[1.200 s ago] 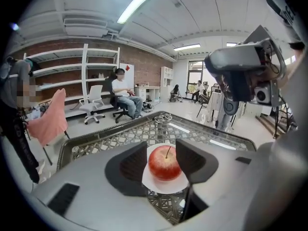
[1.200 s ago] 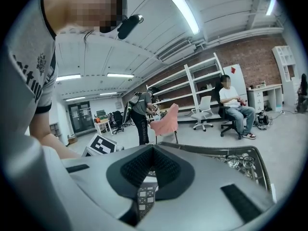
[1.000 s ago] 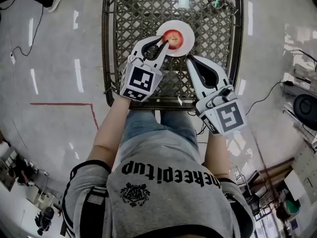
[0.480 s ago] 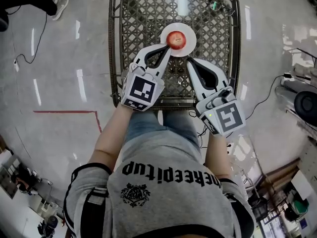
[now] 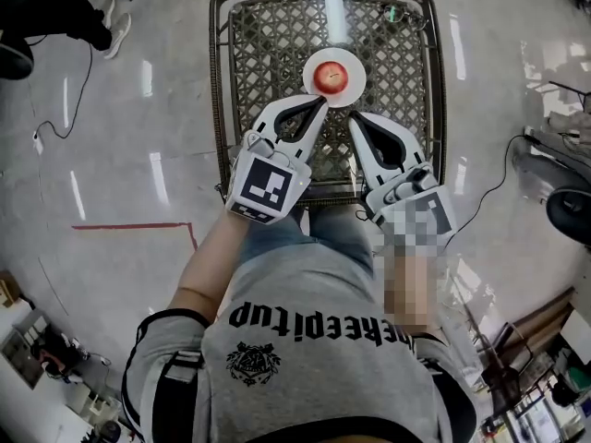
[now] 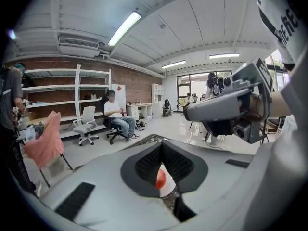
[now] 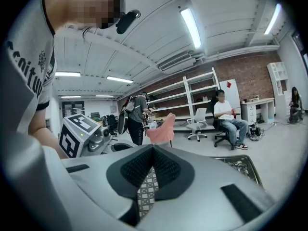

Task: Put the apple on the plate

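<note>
The apple point(image 5: 331, 77) is sitting at the middle of the white plate point(image 5: 355, 81), upper centre of the head view, on the wire lattice table point(image 5: 397, 63); judged from this, the placement is done. The fruit is resting free, nothing touching it, white rim showing all round it. It is near round, so no long axis worth noting; the stem end is probably facing up, but it is too small to confirm. The left gripper point(image 5: 321, 102) is hovering just below the plate's lower edge with its jaws clenched tip to tip on nothing, the apple showing only through the gap behind the pads. It is likely standing clear so as not to disturb the fruit. The right gripper point(image 5: 353, 118) is idling beside it, jaws likewise pressed together and empty, having no part here.
</note>
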A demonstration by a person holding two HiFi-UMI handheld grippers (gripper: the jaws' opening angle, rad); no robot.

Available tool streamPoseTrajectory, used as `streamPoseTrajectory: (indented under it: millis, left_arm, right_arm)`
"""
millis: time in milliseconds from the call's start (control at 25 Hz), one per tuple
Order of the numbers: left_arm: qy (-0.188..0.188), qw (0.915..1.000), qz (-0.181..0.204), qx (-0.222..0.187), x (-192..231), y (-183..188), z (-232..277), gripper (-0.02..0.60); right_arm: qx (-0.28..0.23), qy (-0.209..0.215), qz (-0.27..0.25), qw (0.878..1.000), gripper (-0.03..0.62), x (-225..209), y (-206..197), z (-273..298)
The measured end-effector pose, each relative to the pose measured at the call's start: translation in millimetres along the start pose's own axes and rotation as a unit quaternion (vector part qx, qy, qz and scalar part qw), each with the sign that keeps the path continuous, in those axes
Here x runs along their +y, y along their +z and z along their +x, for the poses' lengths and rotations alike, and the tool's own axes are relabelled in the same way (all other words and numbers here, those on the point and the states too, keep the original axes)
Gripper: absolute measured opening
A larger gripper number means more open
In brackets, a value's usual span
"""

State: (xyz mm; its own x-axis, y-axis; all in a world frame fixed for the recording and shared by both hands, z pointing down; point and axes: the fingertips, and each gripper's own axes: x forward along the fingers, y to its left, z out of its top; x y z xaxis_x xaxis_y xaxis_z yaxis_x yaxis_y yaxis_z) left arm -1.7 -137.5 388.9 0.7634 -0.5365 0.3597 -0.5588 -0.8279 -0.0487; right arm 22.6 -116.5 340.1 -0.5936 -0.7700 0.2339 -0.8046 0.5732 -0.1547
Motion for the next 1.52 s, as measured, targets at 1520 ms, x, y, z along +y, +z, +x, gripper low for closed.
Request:
streamPoseTrajectory:
  millis: [1520]
  left_arm:
    - [-0.068,0.9936,0.007,-0.090,-52.5,85.0,-83.9,0.018]
  right_arm:
    - [-0.065,-0.063,-0.036,0.995,0.006,51.7,31.8,-48.6]
